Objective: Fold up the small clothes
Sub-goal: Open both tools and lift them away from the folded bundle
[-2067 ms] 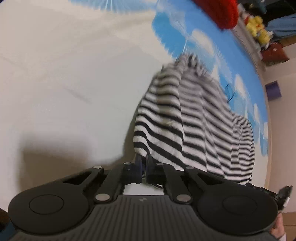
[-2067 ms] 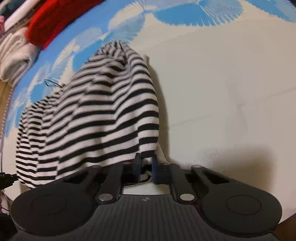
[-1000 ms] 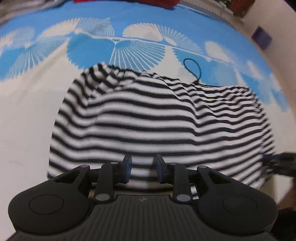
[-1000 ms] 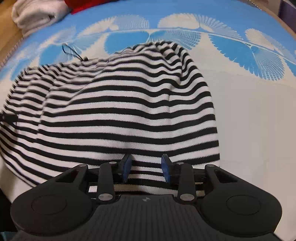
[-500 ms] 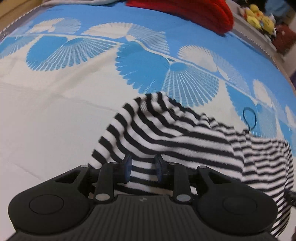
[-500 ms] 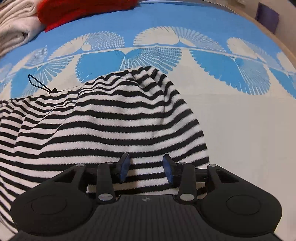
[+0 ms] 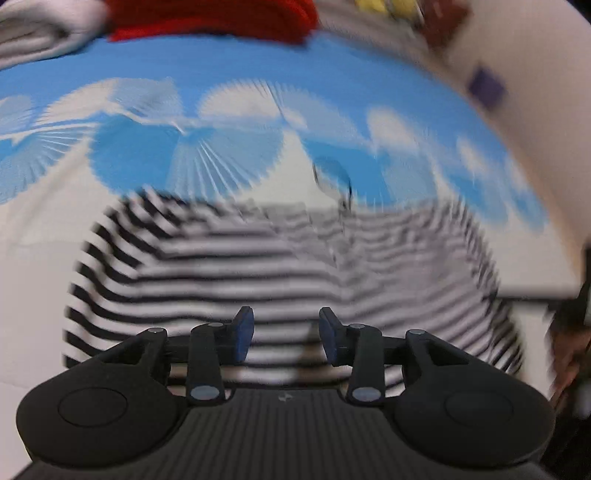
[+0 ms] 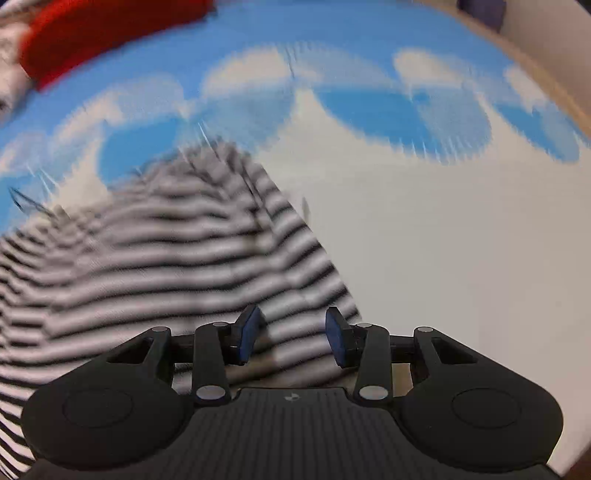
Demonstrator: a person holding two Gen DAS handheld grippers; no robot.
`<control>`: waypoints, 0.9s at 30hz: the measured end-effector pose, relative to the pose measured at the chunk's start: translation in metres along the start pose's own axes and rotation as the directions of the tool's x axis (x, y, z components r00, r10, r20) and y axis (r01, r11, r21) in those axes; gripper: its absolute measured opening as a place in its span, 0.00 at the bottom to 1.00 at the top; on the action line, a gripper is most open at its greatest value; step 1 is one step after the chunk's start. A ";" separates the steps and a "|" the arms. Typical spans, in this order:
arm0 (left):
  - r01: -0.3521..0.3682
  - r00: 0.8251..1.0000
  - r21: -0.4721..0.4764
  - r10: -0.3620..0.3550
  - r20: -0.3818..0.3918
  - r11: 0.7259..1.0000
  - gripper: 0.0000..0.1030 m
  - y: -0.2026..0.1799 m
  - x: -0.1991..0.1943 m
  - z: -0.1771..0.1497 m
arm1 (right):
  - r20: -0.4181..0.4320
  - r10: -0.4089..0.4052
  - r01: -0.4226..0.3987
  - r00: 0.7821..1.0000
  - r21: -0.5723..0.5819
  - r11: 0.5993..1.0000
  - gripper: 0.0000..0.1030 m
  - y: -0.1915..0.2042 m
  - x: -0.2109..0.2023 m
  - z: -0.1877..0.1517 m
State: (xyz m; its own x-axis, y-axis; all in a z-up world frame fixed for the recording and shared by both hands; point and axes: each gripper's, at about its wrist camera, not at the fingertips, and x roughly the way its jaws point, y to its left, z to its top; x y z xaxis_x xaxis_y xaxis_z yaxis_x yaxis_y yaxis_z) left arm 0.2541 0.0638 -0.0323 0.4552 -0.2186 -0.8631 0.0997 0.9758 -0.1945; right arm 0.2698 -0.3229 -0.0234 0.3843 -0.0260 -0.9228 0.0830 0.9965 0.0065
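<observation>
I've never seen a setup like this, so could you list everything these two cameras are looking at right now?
Striped garment: one, black and white, lying on the spread under both grippers.
Spread: one, cream with blue fan pattern, covering the surface.
Red fabric: one, red, far edge.
Pale folded cloth: one, whitish, far left beside the red fabric.
Left gripper: one, black with blue pads, jaws apart above the garment, holding nothing.
Right gripper: one, same look, jaws apart, holding nothing.

One black-and-white striped garment [image 7: 280, 266], one blue-and-white fan-patterned cloth [image 7: 229, 85] underneath, one red knit item [image 7: 210, 18] at far edge, one white folded fabric pile [image 7: 40, 29] beside it, two grippers: left gripper [image 7: 285, 334], right gripper [image 8: 291, 338].
</observation>
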 end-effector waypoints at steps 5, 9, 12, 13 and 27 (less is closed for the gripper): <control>-0.080 0.997 -0.033 0.081 0.013 0.996 0.42 0.002 0.005 -0.001 | 0.084 0.019 -0.020 0.996 0.012 1.000 0.41 -0.003 -0.022 -0.003; -0.104 0.993 -0.078 0.108 0.041 0.991 0.42 0.015 -0.004 -0.003 | 0.032 0.027 -0.026 0.999 -0.008 1.000 0.44 -0.010 -0.019 -0.009; -0.170 0.985 -0.081 0.166 -0.058 0.982 0.41 0.028 0.010 -0.010 | -0.058 0.005 -0.008 0.998 -0.047 0.999 0.50 -0.012 -0.008 -0.018; -0.175 0.984 -0.076 0.172 -0.051 0.982 0.41 0.029 0.009 -0.010 | -0.038 0.002 -0.004 0.999 -0.052 0.999 0.51 -0.013 -0.012 -0.018; -0.174 0.923 -0.185 0.226 0.313 0.967 0.41 0.057 -0.118 -0.029 | 0.270 0.092 -0.090 0.959 -0.019 0.996 0.51 -0.033 -0.109 -0.045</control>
State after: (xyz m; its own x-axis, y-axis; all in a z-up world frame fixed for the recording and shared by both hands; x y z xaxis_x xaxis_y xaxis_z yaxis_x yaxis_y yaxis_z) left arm 0.1803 0.1454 0.0447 0.7195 0.0192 -0.6942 -0.1460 0.9814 -0.1242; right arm 0.1836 -0.3494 0.0591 0.6241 0.0455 -0.7800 0.0302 0.9962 0.0822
